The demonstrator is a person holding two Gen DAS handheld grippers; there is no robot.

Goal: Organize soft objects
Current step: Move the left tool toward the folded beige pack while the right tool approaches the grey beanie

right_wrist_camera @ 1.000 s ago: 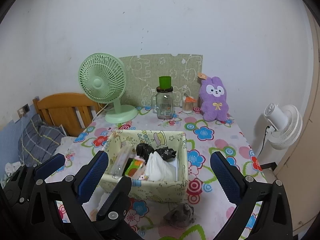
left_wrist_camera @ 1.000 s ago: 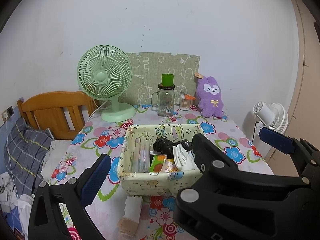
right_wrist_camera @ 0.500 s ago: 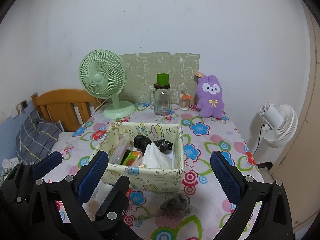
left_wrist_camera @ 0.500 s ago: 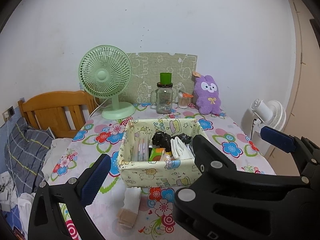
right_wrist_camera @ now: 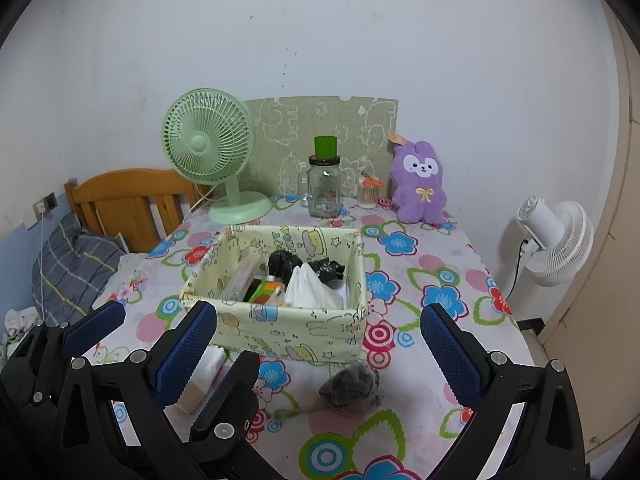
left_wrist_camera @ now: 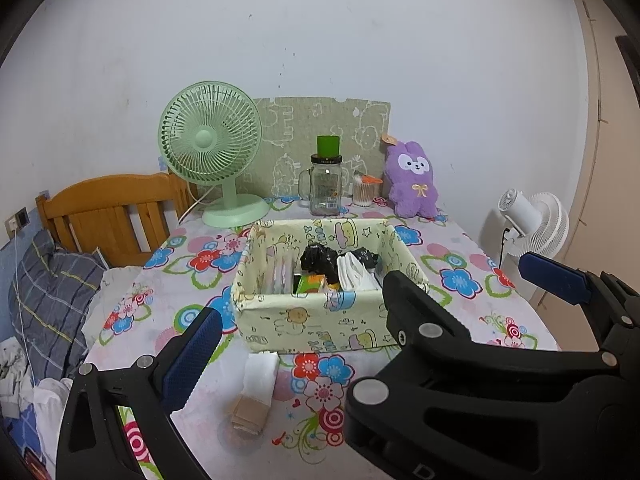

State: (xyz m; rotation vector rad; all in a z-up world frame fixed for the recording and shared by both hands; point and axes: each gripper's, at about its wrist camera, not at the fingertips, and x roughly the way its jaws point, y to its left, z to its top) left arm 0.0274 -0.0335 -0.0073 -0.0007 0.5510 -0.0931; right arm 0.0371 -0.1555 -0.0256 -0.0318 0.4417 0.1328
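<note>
We hold the left tool (left_wrist_camera: 368,336) and the right tool (right_wrist_camera: 324,344) released, both empty, above the near part of the desk (right_wrist_camera: 448,280). The fabric basket (right_wrist_camera: 280,324) stands in the middle with soft things inside. Just before it on the flowered cloth lies a small grey plush (right_wrist_camera: 352,384), and to the left a folded white cloth (left_wrist_camera: 260,376). A purple rabbit toy (right_wrist_camera: 418,184) sits upright at the far edge, well apart.

Left gripper (left_wrist_camera: 372,320) held low, jaws spread wide, blue pads facing inward, nothing btwn them. Right gripper (right_wrist_camera: 320,354) alongside, just to the right, also wide open & empty; its black frame crosses left cam's view. Both pointing fwd, roughly level.
</note>
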